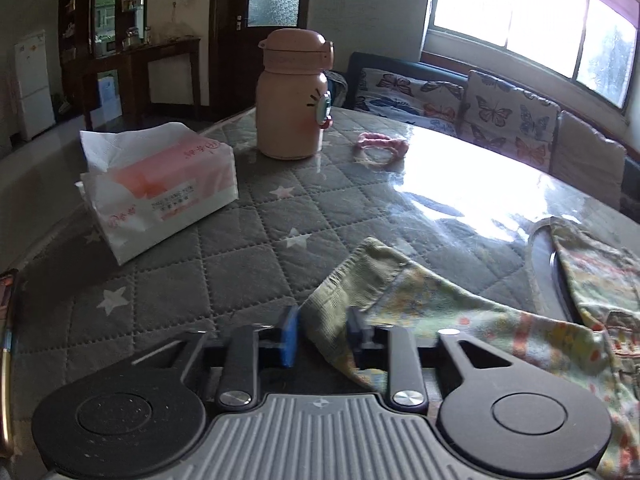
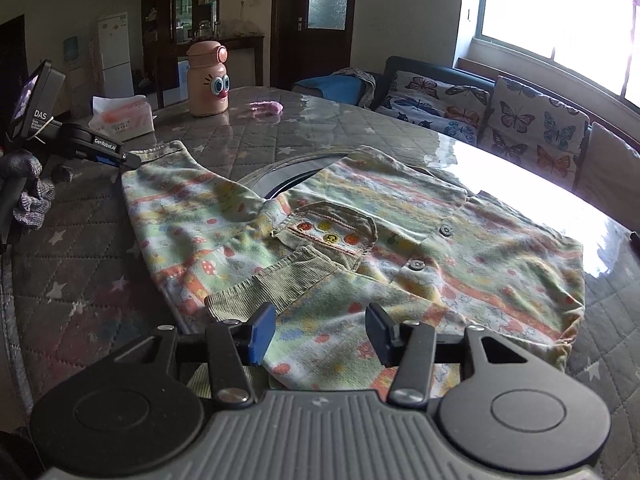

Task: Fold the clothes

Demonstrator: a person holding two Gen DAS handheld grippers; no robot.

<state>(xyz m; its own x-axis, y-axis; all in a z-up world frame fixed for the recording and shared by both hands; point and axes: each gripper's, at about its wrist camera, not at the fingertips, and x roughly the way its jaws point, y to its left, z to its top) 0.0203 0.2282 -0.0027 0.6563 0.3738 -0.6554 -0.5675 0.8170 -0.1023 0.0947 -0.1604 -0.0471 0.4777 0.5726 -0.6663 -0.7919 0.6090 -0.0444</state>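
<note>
A small patterned shirt (image 2: 360, 240) with green corduroy cuffs lies spread on the quilted grey table (image 2: 100, 260). One sleeve is folded across its front, its cuff (image 2: 256, 292) near my right gripper (image 2: 320, 332), which is open just above the shirt's near edge. My left gripper (image 1: 322, 332) has its jaws around the other sleeve's corduroy cuff (image 1: 344, 284), with a gap still showing. In the right wrist view the left gripper (image 2: 128, 160) sits at that cuff at the shirt's far left corner.
A tissue pack (image 1: 160, 188), a pink bottle (image 1: 294, 96) and a pink hair tie (image 1: 380, 146) stand at the table's far side. A butterfly-print sofa (image 2: 520, 116) runs along the window. A round inset (image 2: 296, 176) in the table is partly under the shirt.
</note>
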